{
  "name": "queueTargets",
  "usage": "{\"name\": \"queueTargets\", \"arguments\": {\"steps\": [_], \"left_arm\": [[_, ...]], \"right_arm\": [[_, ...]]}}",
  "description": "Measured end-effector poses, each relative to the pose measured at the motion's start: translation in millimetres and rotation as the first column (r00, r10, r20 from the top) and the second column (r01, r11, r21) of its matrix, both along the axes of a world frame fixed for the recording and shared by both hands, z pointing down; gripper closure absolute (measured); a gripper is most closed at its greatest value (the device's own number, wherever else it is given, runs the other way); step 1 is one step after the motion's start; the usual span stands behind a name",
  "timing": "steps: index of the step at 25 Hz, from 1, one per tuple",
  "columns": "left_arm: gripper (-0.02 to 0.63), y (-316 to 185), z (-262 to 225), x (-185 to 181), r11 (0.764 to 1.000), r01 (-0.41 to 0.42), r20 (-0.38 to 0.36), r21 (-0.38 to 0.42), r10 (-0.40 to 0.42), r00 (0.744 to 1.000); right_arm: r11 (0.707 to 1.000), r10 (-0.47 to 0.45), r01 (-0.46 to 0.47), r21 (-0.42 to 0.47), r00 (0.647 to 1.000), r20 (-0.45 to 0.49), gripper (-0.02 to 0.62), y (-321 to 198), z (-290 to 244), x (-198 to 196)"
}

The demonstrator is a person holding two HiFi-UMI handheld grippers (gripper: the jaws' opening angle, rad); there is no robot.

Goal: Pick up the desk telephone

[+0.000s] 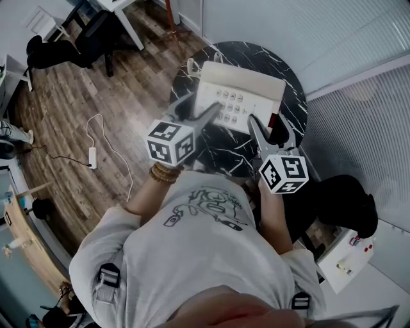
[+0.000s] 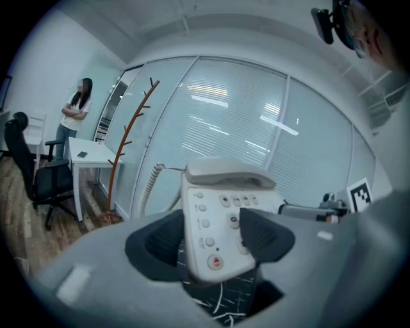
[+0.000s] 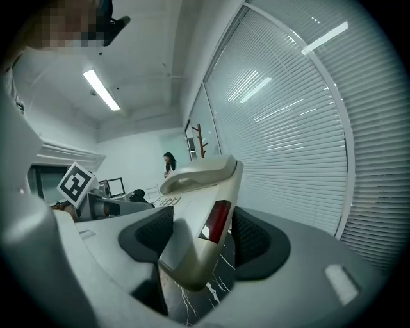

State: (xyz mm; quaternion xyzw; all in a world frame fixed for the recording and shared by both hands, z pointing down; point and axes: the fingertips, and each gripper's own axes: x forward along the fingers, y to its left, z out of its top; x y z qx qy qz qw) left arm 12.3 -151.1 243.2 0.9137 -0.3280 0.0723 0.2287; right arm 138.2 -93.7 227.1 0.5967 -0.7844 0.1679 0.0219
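A beige desk telephone (image 1: pixel 240 96) with its handset (image 1: pixel 243 73) on the cradle lies on a round black marble table (image 1: pixel 291 86). My left gripper (image 1: pixel 204 107) is shut on the phone's near left corner, and the keypad (image 2: pixel 221 218) sits between its dark pads (image 2: pixel 157 243). The near right corner is pinched by my right gripper (image 1: pixel 269 128), which is shut on it. In the right gripper view the phone (image 3: pixel 198 218) tilts up between the pads (image 3: pixel 256 240), with marble showing under its edge. A coiled cord (image 2: pixel 150 186) hangs at the phone's far left.
Wood floor to the left carries a white power strip (image 1: pixel 93 157) with trailing cable. A white desk (image 1: pixel 122 13) and black office chair (image 1: pixel 83 38) stand further off. A coat stand (image 2: pixel 128 147) and a standing person (image 2: pixel 73 115) are beyond the table. Blinds close off the right.
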Motion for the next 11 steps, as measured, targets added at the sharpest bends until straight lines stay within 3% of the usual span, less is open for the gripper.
{"name": "queueTargets", "arguments": {"steps": [11], "left_arm": [[0.333, -4.2, -0.2, 9.0, 1.000, -0.001, -0.002, -0.002, 0.001, 1.000]], "right_arm": [[1.000, 0.005, -0.005, -0.001, 1.000, 0.005, 0.305, -4.0, -0.1, 8.9]]}}
